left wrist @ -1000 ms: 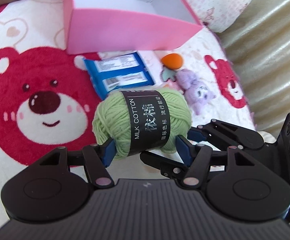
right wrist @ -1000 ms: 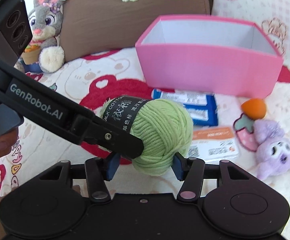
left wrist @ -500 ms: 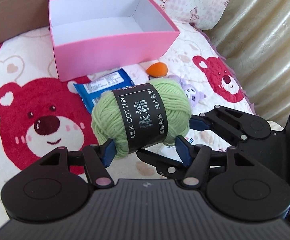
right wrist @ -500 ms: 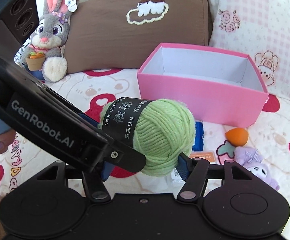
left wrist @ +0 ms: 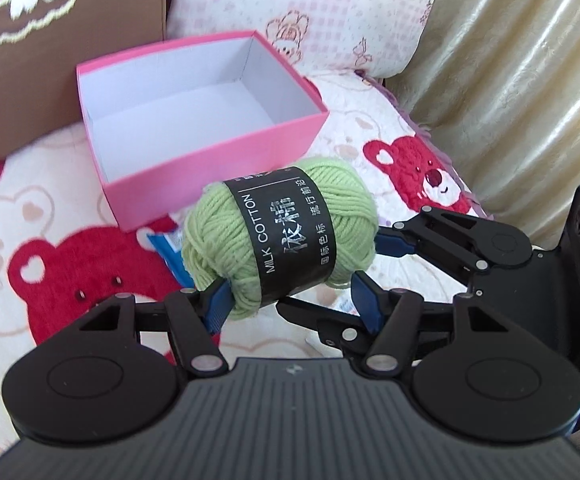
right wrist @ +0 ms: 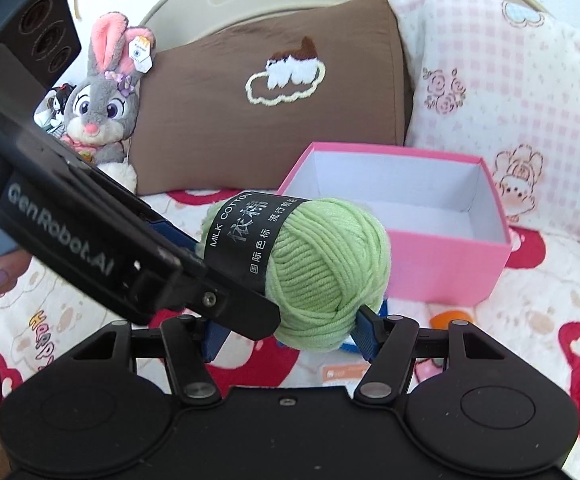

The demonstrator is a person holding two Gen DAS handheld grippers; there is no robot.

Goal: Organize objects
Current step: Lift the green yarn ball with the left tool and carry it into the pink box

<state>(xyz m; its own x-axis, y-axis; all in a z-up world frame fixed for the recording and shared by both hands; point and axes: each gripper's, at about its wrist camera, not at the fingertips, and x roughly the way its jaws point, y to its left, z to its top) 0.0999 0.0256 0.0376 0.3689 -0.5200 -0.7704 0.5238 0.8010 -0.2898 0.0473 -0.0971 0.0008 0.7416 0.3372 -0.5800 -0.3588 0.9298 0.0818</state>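
Observation:
A green yarn ball with a black "MILK COTTON" band hangs in the air in front of an empty pink box. My left gripper is shut on it, a blue pad at each lower end. The right gripper's fingers reach in from the right, one pad against the ball's end. In the right wrist view the yarn ball sits between the pads of my right gripper. Its right pad touches the wool. The left gripper's finger hides the other pad. The pink box stands just behind.
A bear-print blanket covers the bed. Under the yarn lie a blue packet, an orange toy and a card. A brown pillow, pink pillow and plush rabbit line the back; a curtain hangs right.
Both grippers have risen with the yarn ball, and the box's inside now shows from above. The right gripper's pads stand a little wider apart than a second ago.

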